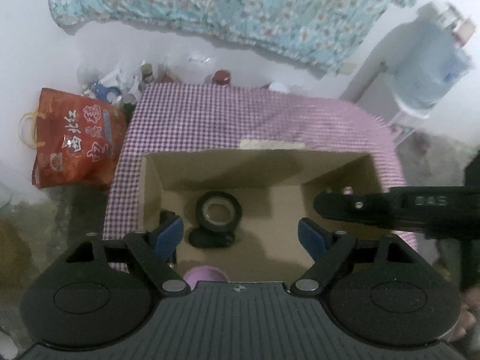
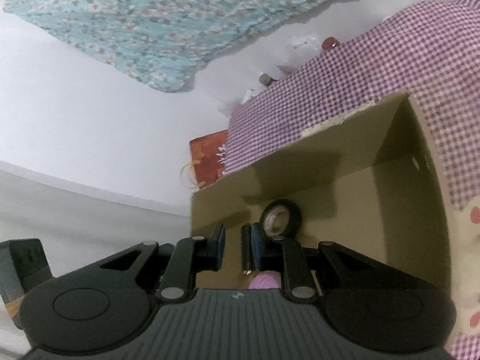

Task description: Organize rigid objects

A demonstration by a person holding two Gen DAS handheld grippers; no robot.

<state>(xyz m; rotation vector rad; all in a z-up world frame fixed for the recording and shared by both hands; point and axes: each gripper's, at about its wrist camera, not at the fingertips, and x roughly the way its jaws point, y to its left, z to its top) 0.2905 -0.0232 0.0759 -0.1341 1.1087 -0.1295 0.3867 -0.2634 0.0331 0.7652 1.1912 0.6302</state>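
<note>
- The right gripper (image 2: 233,244) hung over the cardboard box (image 1: 339,174), jaws slightly parted, a thin black rod (image 2: 246,247) beside one pad; whether gripped, I cannot tell.
- The left gripper (image 1: 240,235) gaped wide, empty, above the tape roll (image 1: 218,210) inside the box.
- Releasing low within the box seemed wisest.

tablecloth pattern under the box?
Purple-and-white gingham tablecloth; left wrist view shows it best.

Wall: plain white (image 1: 27,60), evenly lit in soft, dim light.
Hanging cloth: pale blue floral fabric (image 1: 240,9) draped across the top of the wall.
Bench: covered by a purple-and-white gingham cloth (image 1: 210,114).
Floor: grey and worn (image 1: 69,210), beside the bench.
Red bag: printed with white characters (image 1: 75,144), yellow handles, standing on the floor against the wall.
Clutter: bottles and jars (image 1: 147,75) behind the bench's far edge, blurred.
Water dispenser: white stand with a blue bottle (image 1: 426,69), at the right.
</note>
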